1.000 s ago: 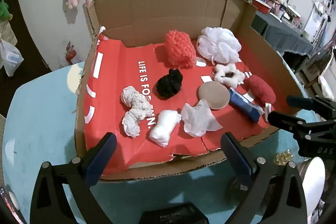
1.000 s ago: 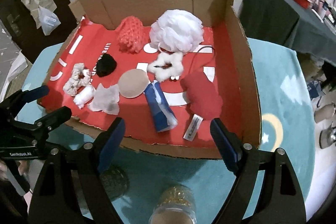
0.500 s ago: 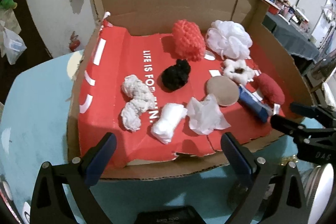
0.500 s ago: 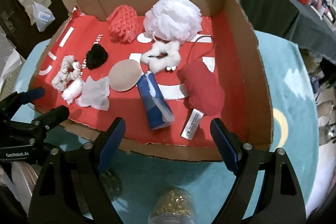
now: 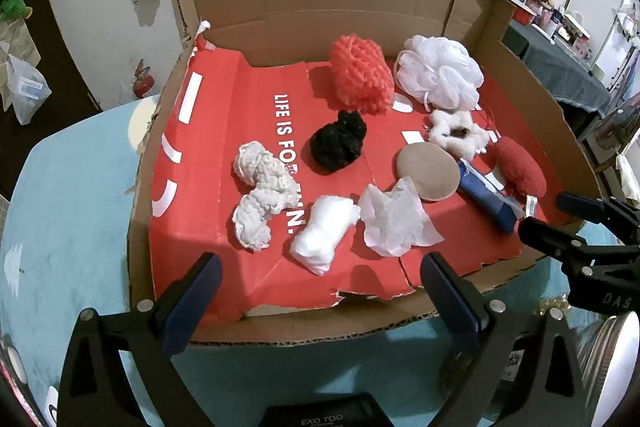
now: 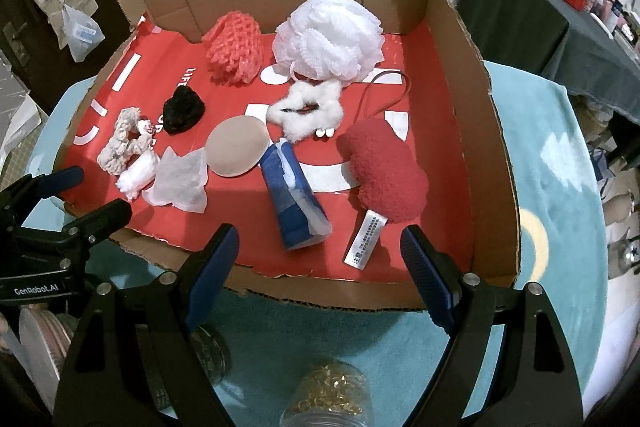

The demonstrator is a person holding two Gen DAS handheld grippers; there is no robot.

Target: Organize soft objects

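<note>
A: Entry. Largest item: the box (image 5: 340, 3), an open cardboard tray with a red printed floor, sitting on a teal cloth (image 6: 552, 195). Everything below is placed relative to the box.

B: Contents, big to small?

A: White pouf (image 6: 328, 37) at the back wall, right of centre. Coral mesh sponge (image 6: 234, 49) just left of it, also by the back wall. Red fuzzy piece (image 6: 384, 173) toward the right wall, a white label (image 6: 366, 237) trailing from it toward the front edge. Blue packet (image 6: 294, 199) mid-floor, tilted, one end near the front edge. Tan disc (image 6: 236, 149) just left of the packet. Crumpled tissue (image 5: 394, 217) in front of the disc (touching or only overlapping, cannot tell). White fluffy scrunchie (image 6: 308, 109) in front of the pouf. Cream knit scrunchie (image 5: 262, 195) on the left half, with a white wad (image 5: 324, 233) beside it. Black scrunchie (image 5: 338, 145) mid-floor, apart from the rest.

B: Grippers?

A: Left gripper (image 5: 316, 287) hangs over the front edge, left half, jaws spread wide, nothing between them. Right gripper (image 6: 320, 267) likewise over the front edge, right half, wide apart and empty. Neither touches an item.

B: Outside the box?

A: A jar of gold bits (image 6: 328, 399) on the cloth, in front of the front edge.
</note>
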